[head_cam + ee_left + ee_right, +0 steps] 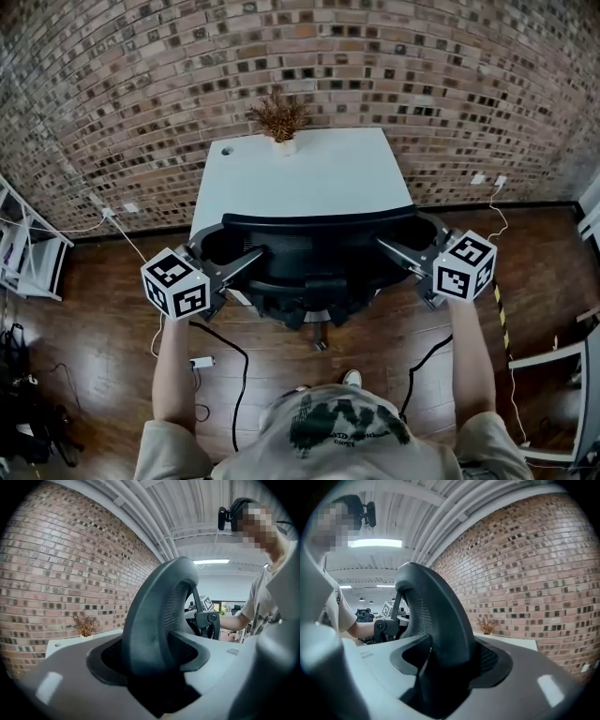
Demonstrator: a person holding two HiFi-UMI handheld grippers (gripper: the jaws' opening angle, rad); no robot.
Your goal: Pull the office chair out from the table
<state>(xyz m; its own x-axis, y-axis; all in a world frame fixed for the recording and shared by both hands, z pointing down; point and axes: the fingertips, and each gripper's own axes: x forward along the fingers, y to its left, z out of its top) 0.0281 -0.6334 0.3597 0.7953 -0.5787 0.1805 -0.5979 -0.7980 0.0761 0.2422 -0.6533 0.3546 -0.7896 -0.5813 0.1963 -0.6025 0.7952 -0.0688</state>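
Observation:
A black mesh office chair (pixel 309 248) stands tucked against the near edge of a white table (pixel 309 173). My left gripper (pixel 242 264) is clamped on the left edge of the chair's backrest (pixel 154 616), whose rim fills the gap between the jaws of the left gripper (pixel 157 677). My right gripper (pixel 396 249) grips the backrest's right edge in the same way. In the right gripper view the curved rim of the backrest (pixel 436 620) sits tight between the jaws of the right gripper (pixel 440 681). Both grippers point nearly level toward each other.
A small dried plant in a pot (pixel 279 120) stands at the table's far edge against the brick wall (pixel 309 56). A power strip (pixel 201 362) and cables lie on the wooden floor. A white shelf (pixel 28 253) stands at the left, a white frame (pixel 562 375) at the right.

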